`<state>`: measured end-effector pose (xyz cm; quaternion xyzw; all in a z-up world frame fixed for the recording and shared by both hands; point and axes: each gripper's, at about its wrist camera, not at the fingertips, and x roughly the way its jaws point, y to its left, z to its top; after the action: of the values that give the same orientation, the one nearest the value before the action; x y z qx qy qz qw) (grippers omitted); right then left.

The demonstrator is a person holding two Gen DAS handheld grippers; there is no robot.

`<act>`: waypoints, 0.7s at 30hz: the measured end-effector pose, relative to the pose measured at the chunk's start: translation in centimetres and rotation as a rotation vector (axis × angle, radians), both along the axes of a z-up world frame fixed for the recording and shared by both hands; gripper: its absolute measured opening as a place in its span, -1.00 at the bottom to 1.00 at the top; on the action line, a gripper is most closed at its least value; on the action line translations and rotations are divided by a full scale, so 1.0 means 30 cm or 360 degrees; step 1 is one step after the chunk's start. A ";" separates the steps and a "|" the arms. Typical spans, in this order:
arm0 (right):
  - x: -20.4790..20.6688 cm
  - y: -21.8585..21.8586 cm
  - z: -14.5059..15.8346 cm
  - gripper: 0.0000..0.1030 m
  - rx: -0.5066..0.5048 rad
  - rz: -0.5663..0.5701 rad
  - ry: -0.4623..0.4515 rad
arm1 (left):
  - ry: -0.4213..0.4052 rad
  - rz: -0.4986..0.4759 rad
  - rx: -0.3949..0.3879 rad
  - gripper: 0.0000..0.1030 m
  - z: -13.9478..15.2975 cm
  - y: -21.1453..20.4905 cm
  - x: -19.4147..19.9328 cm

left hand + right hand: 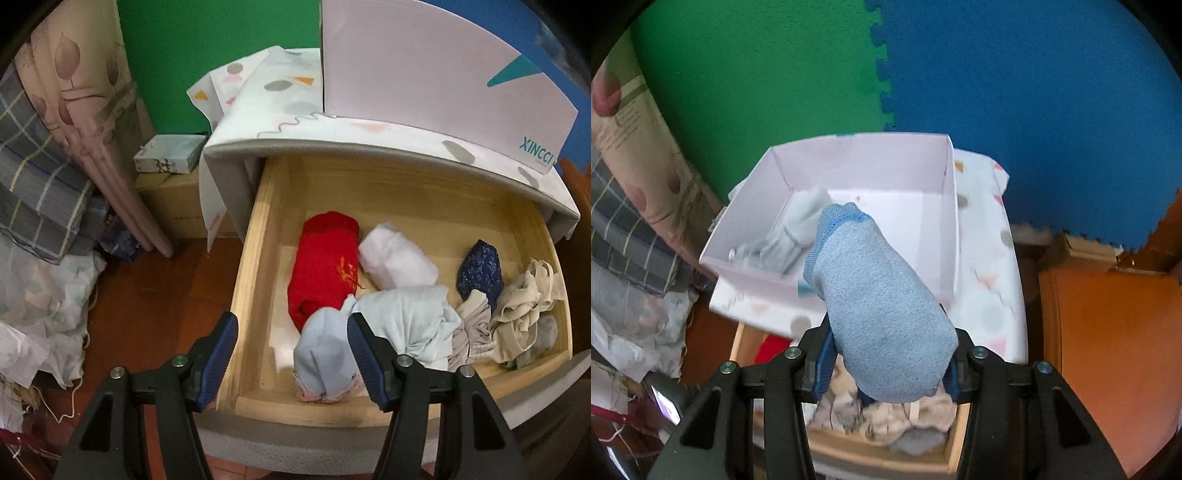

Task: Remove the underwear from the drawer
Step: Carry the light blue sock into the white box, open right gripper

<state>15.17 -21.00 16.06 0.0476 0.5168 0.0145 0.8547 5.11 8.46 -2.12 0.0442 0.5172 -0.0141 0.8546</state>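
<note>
Clearly soft and light, the blue rolled underwear (882, 306) sits clamped mid-roll in the right gripper (890, 369) over the white box (827, 277). Nearby, the left gripper (291, 354) hangs open and empty above the pale-blue bundle (325, 354) at the near left of the drawer (258, 229), best pinched across its bulk.

My left gripper (291, 332) has bare drawer (266, 236) floor from nine to twelve o'clock; rolled garments crowd one to three. The white box (849, 173) ahead stands open, one grey bundle (790, 236) at ten.

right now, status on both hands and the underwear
Left gripper open above drawer. Right gripper shut on blue roll, over white box. Nothing blocking.
</note>
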 end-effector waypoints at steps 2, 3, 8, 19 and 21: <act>0.066 0.014 -0.001 -0.14 -0.0048 0.0000 0.0009 | -0.0008 0.0020 -0.0012 0.22 -0.002 0.008 -0.002; 0.099 0.020 -0.011 -0.14 -0.0075 0.0003 0.0026 | -0.0002 0.0025 -0.0022 0.22 -0.007 0.013 -0.001; 0.232 0.045 -0.088 -0.13 -0.0122 0.0028 0.0149 | 0.0017 0.0049 -0.0025 0.22 -0.019 0.022 0.004; 0.360 0.090 -0.267 -0.07 -0.0157 0.0029 0.0326 | 0.0075 0.0058 -0.0064 0.22 -0.042 0.032 0.015; 0.365 0.088 -0.283 -0.05 -0.0153 0.0004 0.0336 | 0.0076 0.0067 -0.0064 0.22 -0.044 0.034 0.016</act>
<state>26.13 -18.35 7.59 0.0071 0.6040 -0.0144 0.7968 5.58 9.48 -3.44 0.0157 0.5379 -0.0075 0.8428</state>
